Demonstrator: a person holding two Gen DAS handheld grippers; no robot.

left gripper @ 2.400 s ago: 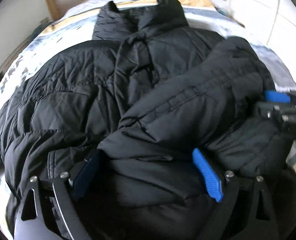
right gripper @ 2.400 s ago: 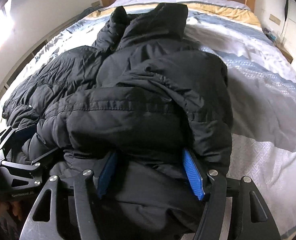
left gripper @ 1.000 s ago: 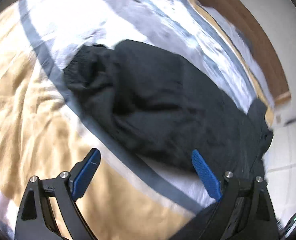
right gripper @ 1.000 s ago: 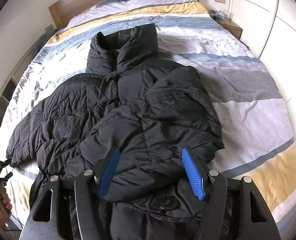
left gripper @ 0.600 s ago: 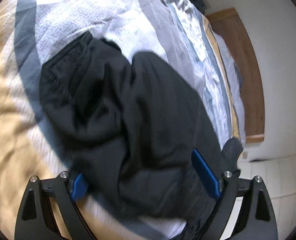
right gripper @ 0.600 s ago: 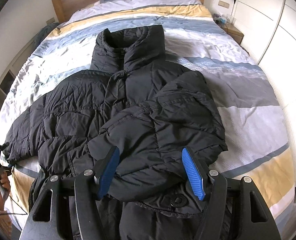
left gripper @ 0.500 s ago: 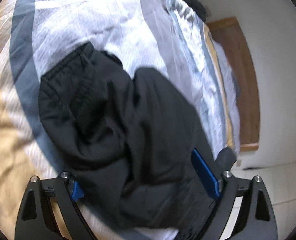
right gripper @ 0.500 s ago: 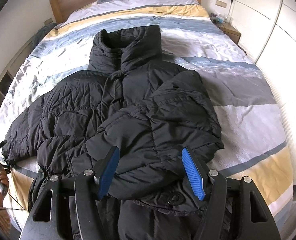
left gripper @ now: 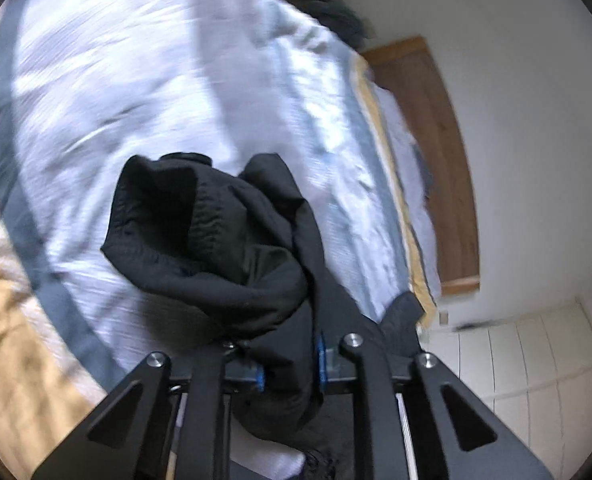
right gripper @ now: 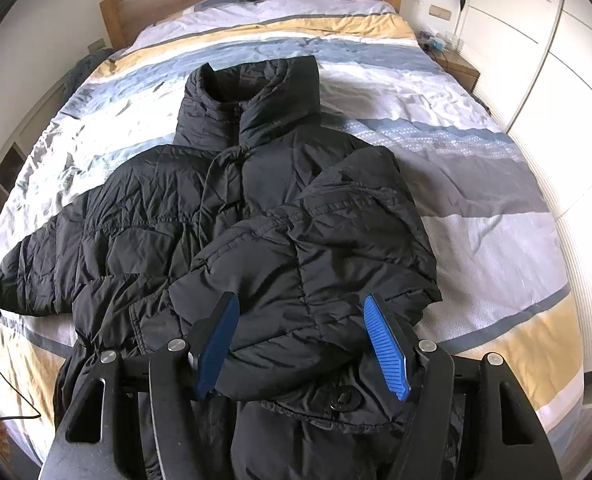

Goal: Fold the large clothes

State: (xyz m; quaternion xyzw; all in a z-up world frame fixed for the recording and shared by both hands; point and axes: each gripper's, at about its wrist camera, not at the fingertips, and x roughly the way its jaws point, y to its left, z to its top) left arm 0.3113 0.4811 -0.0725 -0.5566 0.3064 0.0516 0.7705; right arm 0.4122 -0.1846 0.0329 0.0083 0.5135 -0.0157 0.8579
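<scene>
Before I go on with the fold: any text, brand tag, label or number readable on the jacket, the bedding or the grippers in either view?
None can be read.
Black jacket: no tag or logo shows; its round snap button is too small to tell any marking.
Striped duvet: pattern only.
Left gripper, right gripper: no markings in view.

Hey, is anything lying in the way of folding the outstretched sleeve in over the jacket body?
Nothing visible. The left hand-held gripper has just closed on the sleeve cuff, and the jacket front between it and the already folded sleeve shows only its own fabric.
</scene>
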